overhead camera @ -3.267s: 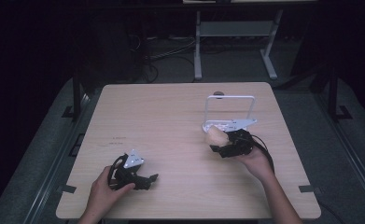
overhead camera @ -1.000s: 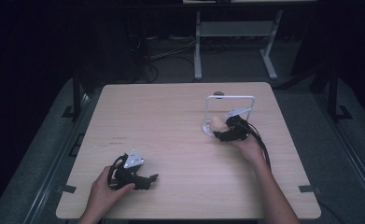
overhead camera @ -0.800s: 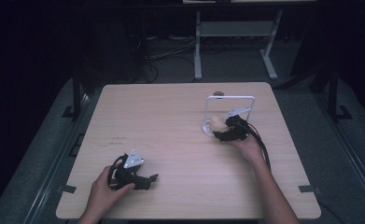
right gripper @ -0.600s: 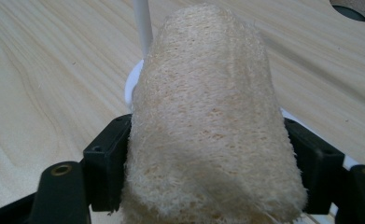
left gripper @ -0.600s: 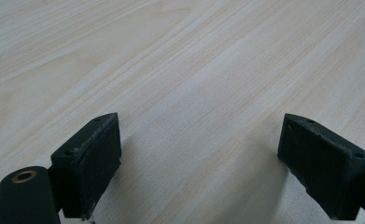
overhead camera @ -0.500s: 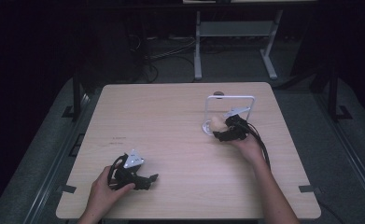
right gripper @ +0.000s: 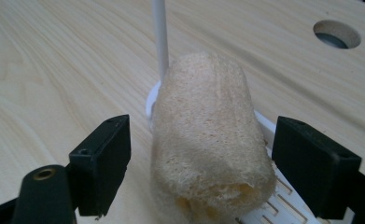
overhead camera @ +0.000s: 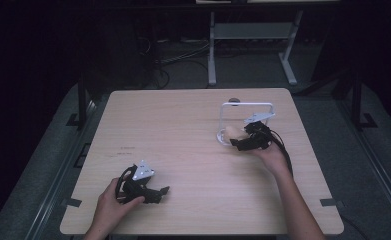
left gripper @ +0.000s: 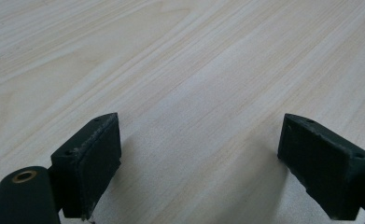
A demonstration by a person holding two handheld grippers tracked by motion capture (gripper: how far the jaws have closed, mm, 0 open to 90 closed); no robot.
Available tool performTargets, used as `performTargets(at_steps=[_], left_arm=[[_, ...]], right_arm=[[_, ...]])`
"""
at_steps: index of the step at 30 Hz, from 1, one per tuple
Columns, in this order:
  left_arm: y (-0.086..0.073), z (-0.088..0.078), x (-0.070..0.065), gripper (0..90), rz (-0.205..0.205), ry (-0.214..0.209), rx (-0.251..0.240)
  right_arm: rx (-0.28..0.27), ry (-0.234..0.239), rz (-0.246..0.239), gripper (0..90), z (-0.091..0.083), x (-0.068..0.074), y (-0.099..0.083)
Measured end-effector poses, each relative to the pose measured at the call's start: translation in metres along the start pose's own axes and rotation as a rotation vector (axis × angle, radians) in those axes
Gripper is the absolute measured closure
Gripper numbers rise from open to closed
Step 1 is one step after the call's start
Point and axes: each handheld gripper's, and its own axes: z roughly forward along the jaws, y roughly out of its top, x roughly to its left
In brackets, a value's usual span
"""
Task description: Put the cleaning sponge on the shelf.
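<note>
A tan loofah sponge (right gripper: pixel 208 154) lies on the base of a white wire rack (right gripper: pixel 273 205), against its upright post (right gripper: pixel 160 32). My right gripper (right gripper: pixel 208 163) straddles the sponge. Its jaws have just been opening, and both pads (right gripper: pixel 101 163) stand clear of the sponge's sides. In the high view the sponge (overhead camera: pixel 226 133) sits at the rack's (overhead camera: pixel 248 105) left foot, with the right gripper (overhead camera: pixel 236 145) just beside it. My left gripper (overhead camera: pixel 160 192) rests near the table's front left, open (left gripper: pixel 213 168) over bare wood with nothing between its pads.
The light wooden table (overhead camera: pixel 183 130) has a round cable hole (right gripper: pixel 336 33) behind the rack. A white metal stand (overhead camera: pixel 248 35) and cables are on the dark floor beyond the far edge.
Since the oldest frame my right hand has carried the sponge farther back onto the rack. Over the last second it barely moved. The left hand stayed still.
</note>
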Motion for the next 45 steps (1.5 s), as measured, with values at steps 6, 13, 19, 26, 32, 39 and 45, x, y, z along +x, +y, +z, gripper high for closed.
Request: performTargets(at_steps=[6, 13, 19, 26, 32, 39, 45], left_arm=[[0.000, 0.000, 0.000, 12.8, 0.001, 0.000, 0.000], [0.000, 0.000, 0.000, 12.8, 0.002, 0.000, 0.004], [0.000, 0.000, 0.000, 12.7, 0.002, 0.000, 0.004], [0.000, 0.000, 0.000, 12.7, 0.002, 0.000, 0.004], [0.000, 0.000, 0.000, 12.8, 0.002, 0.000, 0.004], [0.000, 0.000, 0.000, 12.7, 0.002, 0.000, 0.004], [0.000, 0.000, 0.000, 12.8, 0.002, 0.000, 0.004]], right_arm=[[-0.022, 0.007, -0.009, 20.4, -0.014, 0.004, 0.003], [-0.062, 0.020, -0.016, 34.0, -0.031, 0.011, 0.002], [-0.079, 0.043, -0.037, 53.7, -0.041, 0.019, -0.002], [-0.070, 0.073, -0.049, 77.3, -0.043, 0.027, -0.007], [-0.040, 0.096, -0.047, 89.9, -0.037, 0.032, -0.012], [0.008, 0.106, -0.045, 89.9, -0.023, 0.035, -0.021], [0.049, 0.102, -0.034, 89.9, -0.012, 0.032, -0.029]])
